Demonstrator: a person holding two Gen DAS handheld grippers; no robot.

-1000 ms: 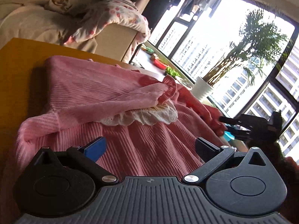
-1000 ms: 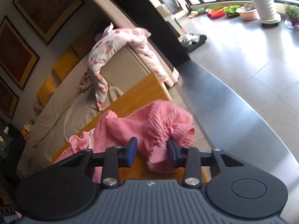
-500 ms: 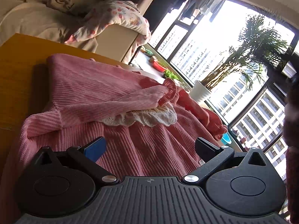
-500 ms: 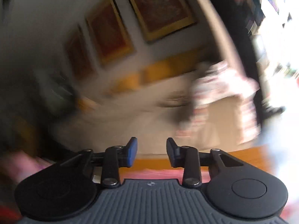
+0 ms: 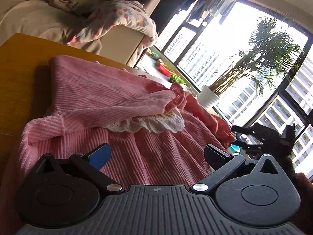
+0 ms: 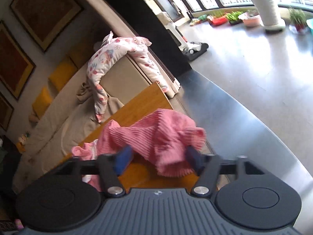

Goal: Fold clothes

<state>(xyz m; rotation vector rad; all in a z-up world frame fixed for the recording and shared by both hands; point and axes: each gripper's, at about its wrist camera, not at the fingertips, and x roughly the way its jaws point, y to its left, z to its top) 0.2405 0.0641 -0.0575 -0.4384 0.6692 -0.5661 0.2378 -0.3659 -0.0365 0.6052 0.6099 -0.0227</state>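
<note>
A pink ribbed knit top (image 5: 101, 90) lies spread on the yellow wooden table (image 5: 17, 68). One sleeve is folded across it above a white lace collar (image 5: 152, 123). My left gripper (image 5: 158, 154) hovers open over the near hem, nothing between its fingers. The other sleeve (image 6: 166, 135) is bunched at the table's edge. My right gripper (image 6: 158, 158) straddles that sleeve, jaws opening and blurred, with cloth between them and the pads not pressing it. The left wrist view shows the right gripper (image 5: 235, 136) beside the sleeve's cuff (image 5: 225, 135).
A beige sofa (image 5: 39, 19) with a floral garment (image 6: 109, 58) draped over its arm stands beyond the table (image 6: 148, 98). Grey floor (image 6: 254, 78), a white potted palm (image 6: 264, 5) and tall windows lie to the right. Someone's dark red sleeve (image 5: 305, 186) is at the far right edge.
The right gripper swung up and away, then came back to the bunched sleeve with its jaws much wider. The left gripper and the spread top have stayed put.
</note>
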